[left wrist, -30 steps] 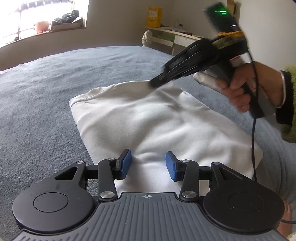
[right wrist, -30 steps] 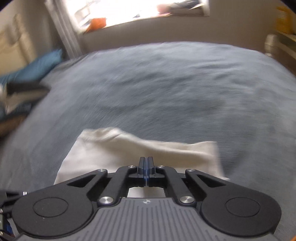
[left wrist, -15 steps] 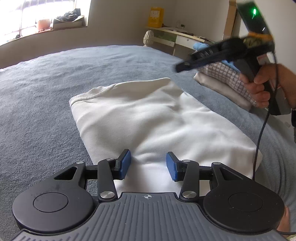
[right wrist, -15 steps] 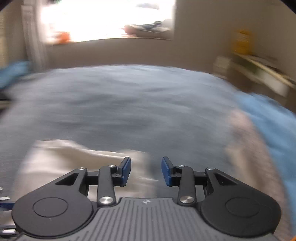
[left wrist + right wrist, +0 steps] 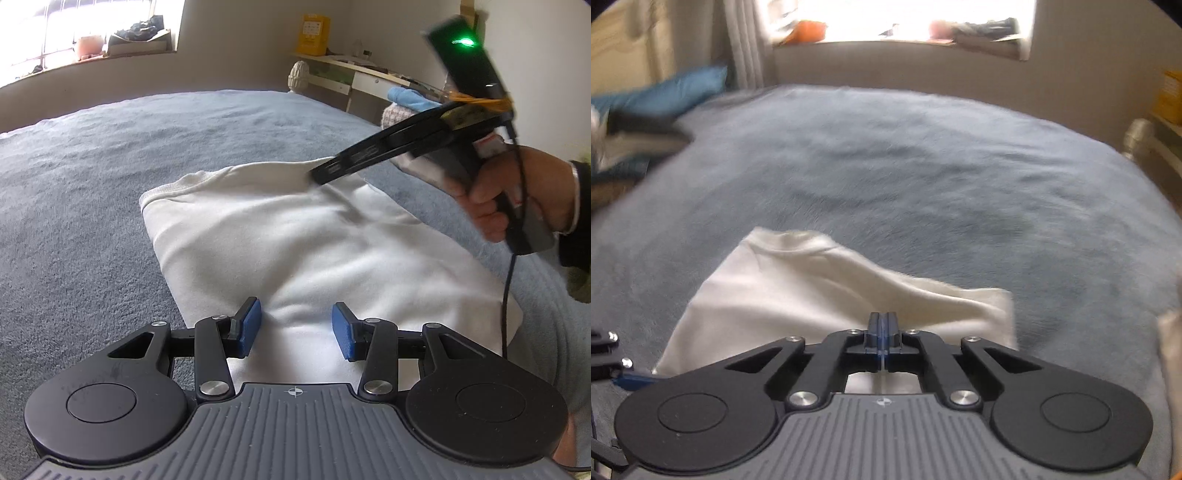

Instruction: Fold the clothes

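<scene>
A grey-blue bed [image 5: 92, 192] fills both views, and on it a white garment [image 5: 295, 240], already folded into a rough rectangle, is laid flat with its ribbed edge toward the far left. At the near left edge of the garment, the left hand-held gripper [image 5: 295, 328] is seen with its blue pads [image 5: 249, 325] set apart over the cloth, which rises in a soft ridge between them; no pinch is made on it. Toward the right, the right hand-held gripper [image 5: 321, 173] is held in a hand [image 5: 517, 192] and reaches the far corner of the garment; in its own view its jaws are pressed together, having just closed, and whether a thin edge of cloth is caught cannot be told. For the next fold to be done well, the near edge should be kept anchored, both corners should be taken evenly, and the cloth should be carried over without dragging.
</scene>
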`<state>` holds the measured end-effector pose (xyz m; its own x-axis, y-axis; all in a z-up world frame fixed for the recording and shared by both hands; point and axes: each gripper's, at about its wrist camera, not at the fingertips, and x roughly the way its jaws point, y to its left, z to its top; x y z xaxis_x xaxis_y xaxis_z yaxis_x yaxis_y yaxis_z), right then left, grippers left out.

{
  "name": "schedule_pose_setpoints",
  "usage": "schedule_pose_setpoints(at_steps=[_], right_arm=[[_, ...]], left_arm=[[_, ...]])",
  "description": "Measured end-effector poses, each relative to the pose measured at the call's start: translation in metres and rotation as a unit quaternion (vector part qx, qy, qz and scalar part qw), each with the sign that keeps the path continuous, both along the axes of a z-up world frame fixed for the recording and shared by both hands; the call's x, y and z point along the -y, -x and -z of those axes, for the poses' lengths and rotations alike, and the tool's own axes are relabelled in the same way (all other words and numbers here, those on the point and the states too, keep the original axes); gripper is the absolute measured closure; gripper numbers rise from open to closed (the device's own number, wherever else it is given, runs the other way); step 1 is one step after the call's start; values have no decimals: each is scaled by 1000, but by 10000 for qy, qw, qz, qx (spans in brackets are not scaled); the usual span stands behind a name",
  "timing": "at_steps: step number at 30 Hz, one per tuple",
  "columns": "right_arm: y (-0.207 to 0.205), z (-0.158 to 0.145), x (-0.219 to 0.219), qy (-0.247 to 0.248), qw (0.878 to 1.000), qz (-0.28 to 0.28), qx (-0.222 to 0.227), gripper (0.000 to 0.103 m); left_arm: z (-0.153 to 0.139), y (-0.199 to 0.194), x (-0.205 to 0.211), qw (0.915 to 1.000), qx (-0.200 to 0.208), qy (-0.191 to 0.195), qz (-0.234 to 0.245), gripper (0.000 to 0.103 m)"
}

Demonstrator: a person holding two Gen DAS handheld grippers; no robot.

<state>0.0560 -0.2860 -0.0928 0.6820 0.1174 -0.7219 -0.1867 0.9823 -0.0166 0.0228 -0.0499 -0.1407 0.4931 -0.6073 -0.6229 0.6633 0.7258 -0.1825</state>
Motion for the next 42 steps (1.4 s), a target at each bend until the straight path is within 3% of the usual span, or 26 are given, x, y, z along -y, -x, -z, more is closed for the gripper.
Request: schedule_pose_setpoints(at_steps=[4,7,8,9,10,13,16,19,23,25,28,35,40,42], right_arm=[[10,-1,55,486,9892,1380,95,103],[3,24,84,1793,9563,2209,-673,100],[4,25,89,1823,9519,2336,-778,98],[7,23,92,1659,9528,2428,-760,98],[13,15,86,1351,9634,2253,-537,98],[27,-17,54,271,9915,1234,304,86],[17,-23,15,-394,9987,219,222,82],[0,-13,-13,-511,9985,-137,-115,77],[-25,14,-28,-328,9976,-90,-598,76],[-24,18,-29,-96,9986,-124,-499,79],[-23,17,-24,-33,9990,52,-438,103],[-24,13,16,-935,9922,703,-439,103],[-13,4,48,-787,9885,1287,-91,103],[-7,3,64,-291,9852,1689,5,103]], left_arm=[[0,1,0,10000,-7,29,-4,60],[0,2,0,10000,-16,30,-10,60],[-1,2,1,10000,-20,29,-13,60],[-1,2,1,10000,-17,22,-15,60],[-1,2,1,10000,-10,12,-17,60],[0,2,2,10000,9,-17,-23,60],[0,2,3,10000,17,-48,-29,60],[-1,2,3,10000,4,-48,-32,60],[-1,2,2,10000,-5,-20,-39,60],[0,2,1,10000,-7,-7,-41,60],[0,1,0,10000,-7,20,-36,60],[0,1,0,10000,-6,30,-28,60],[-1,2,1,10000,-22,24,-38,60],[-1,2,1,10000,-24,20,-41,60]])
